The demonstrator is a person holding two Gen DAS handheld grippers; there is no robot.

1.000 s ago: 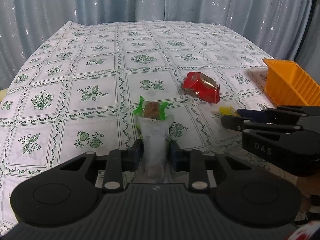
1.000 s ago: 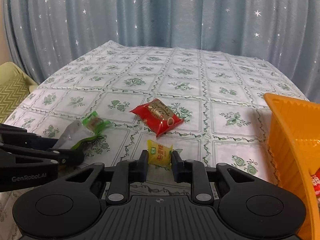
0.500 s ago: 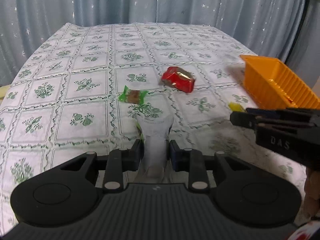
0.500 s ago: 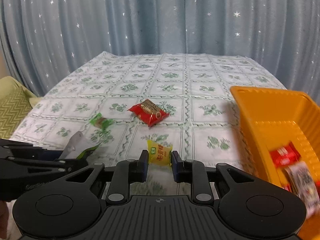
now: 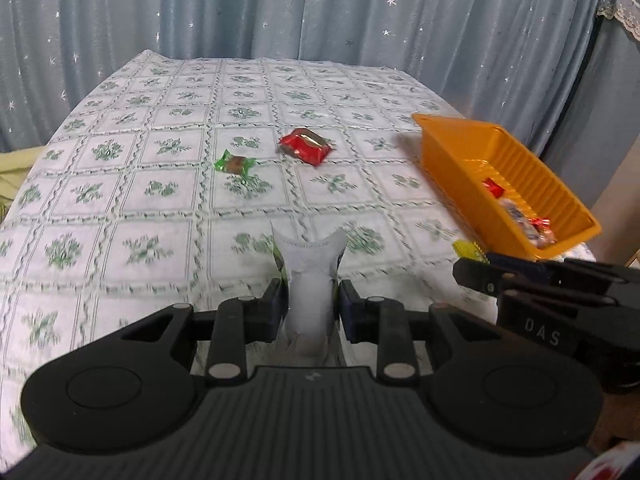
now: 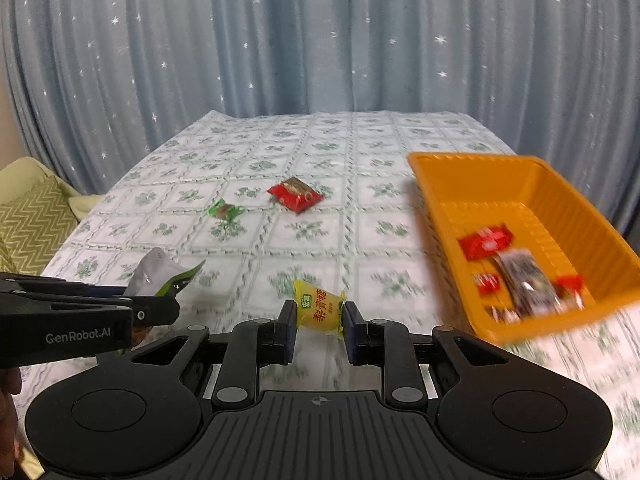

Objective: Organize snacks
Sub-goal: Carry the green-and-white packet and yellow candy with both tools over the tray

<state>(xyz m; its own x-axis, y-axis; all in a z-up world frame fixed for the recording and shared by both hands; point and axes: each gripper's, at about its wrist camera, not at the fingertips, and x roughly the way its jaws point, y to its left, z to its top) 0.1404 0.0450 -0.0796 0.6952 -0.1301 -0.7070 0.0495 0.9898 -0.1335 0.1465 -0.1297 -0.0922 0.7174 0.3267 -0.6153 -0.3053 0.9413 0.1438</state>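
Between left claw (image 5: 312,300) pads: silver-green pouch (image 5: 311,276), clamped, held above bench (image 5: 120,216). Right claw (image 6: 319,320) clamped on yellow candy (image 6: 320,306), also off bench. Right of both: orange bin (image 6: 560,216), tilted in view, several red and dark wrappers inside. Farther out on floral cloth: green-wrapped candy (image 5: 234,164), red packet (image 5: 306,146) beside it, apart. Starred curtain (image 6: 320,40) behind.

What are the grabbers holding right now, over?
Left hand-held gripper shut on silver-green foil packet. Right hand-held gripper shut on yellow wrapped candy. Orange plastic tray beside, path clear.
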